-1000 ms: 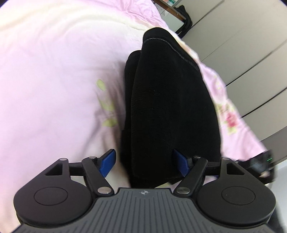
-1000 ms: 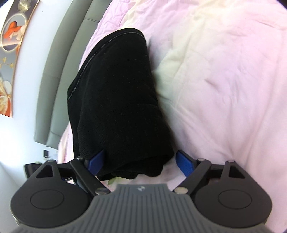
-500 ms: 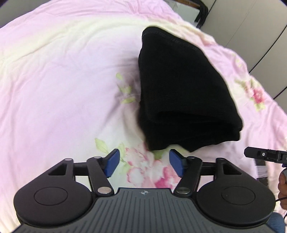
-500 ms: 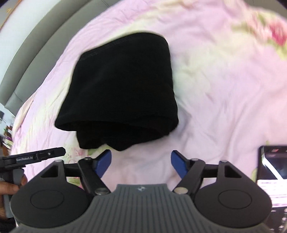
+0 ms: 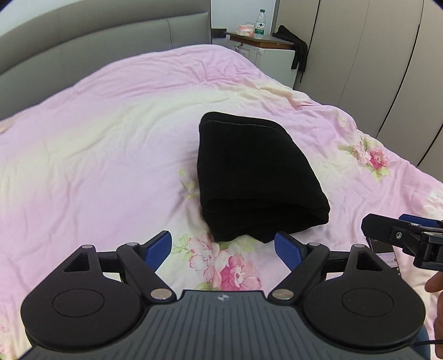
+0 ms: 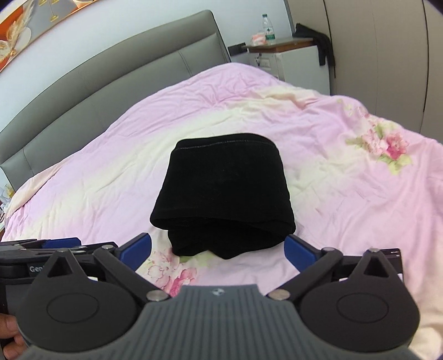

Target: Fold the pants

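The black pants [image 5: 257, 177] lie folded into a thick, compact bundle near the middle of the bed, resting on the pink quilt [image 5: 110, 144] with its pale yellow band and printed pink flowers. In the left wrist view the left gripper [image 5: 224, 249] hangs above the quilt on the near side of the bundle, its blue pads [image 5: 159, 246] spread wide and its jaws opening, with nothing between them but the flower print; the near folded edge of the pants sits just beyond the fingertips and slightly toward the right pad, not touching either one. The right gripper [image 6: 218, 249] shows much the same from its own camera: jaws opening, blue pads far apart, the rounded stacked folds of the pants lying just ahead of the fingertips and roughly centred between them, clear of both pads. The stitched hem edge of the bundle faces away, toward the grey padded headboard [image 6: 110, 80]. Each gripper also shows at the edge of the other's view, the right one at the far right of the left wrist picture and the left one at the lower left of the right wrist picture, so they hang side by side on the same near side of the pants. Beyond the bed stands a nightstand [image 5: 260, 41] with a water bottle [image 5: 259, 23] and a dark garment [image 5: 297, 48] draped over its corner, beside tall wardrobe doors [image 5: 373, 55].
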`<state>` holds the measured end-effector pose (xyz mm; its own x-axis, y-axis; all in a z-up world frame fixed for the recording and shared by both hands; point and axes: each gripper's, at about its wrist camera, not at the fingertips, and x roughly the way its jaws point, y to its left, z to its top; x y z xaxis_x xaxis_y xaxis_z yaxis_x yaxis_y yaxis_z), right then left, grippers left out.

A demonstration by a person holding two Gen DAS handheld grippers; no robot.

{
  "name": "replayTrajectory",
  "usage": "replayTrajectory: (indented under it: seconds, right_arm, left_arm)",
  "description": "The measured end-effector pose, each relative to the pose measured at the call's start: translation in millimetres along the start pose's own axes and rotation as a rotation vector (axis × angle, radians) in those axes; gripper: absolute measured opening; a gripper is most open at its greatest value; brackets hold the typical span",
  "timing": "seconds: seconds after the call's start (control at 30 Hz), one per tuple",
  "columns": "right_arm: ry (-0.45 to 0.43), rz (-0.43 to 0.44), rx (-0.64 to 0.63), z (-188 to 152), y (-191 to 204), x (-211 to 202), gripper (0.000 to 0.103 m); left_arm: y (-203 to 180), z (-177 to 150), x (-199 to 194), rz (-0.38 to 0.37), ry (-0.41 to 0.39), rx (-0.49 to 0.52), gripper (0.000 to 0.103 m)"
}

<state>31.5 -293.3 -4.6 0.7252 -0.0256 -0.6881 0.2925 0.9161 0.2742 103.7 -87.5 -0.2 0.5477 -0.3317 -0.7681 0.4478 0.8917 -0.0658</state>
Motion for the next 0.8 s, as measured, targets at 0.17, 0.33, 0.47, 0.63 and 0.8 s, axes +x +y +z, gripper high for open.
replayTrajectory:
  seconds: [0.17, 0.33, 0.47, 0.63, 0.8]
  right_arm:
    - [-0.03, -0.079, -0.027, -9.0, 21.0, -32.9, 0.098]
    - [-0.042, -0.139, -0.041, -21.0, 34.5, -55.5, 0.098]
    - [-0.048, -0.169, -0.053, -30.5, 40.8, -63.2, 0.098]
    - [-0.048, -0.19, -0.054, -38.9, 42.6, -70.3, 0.098]
    - [-0.055, -0.193, -0.055, -42.4, 43.0, -76.8, 0.098]
  left_arm:
    - [-5.7, -5.5, -10.9, 0.042, -0.003, 0.005, 0.101]
    - [-7.0, -12.5, -20.7, 0.047, 0.001, -0.009, 0.101]
    - [-11.4, -16.5, -29.1, 0.023, -0.009, -0.012, 0.101]
    - [-19.3, -19.4, -34.9, 0.029, -0.022, 0.003, 0.101]
    - [-24.8, -20.8, -37.2, 0.028, -0.026, 0.009, 0.101]
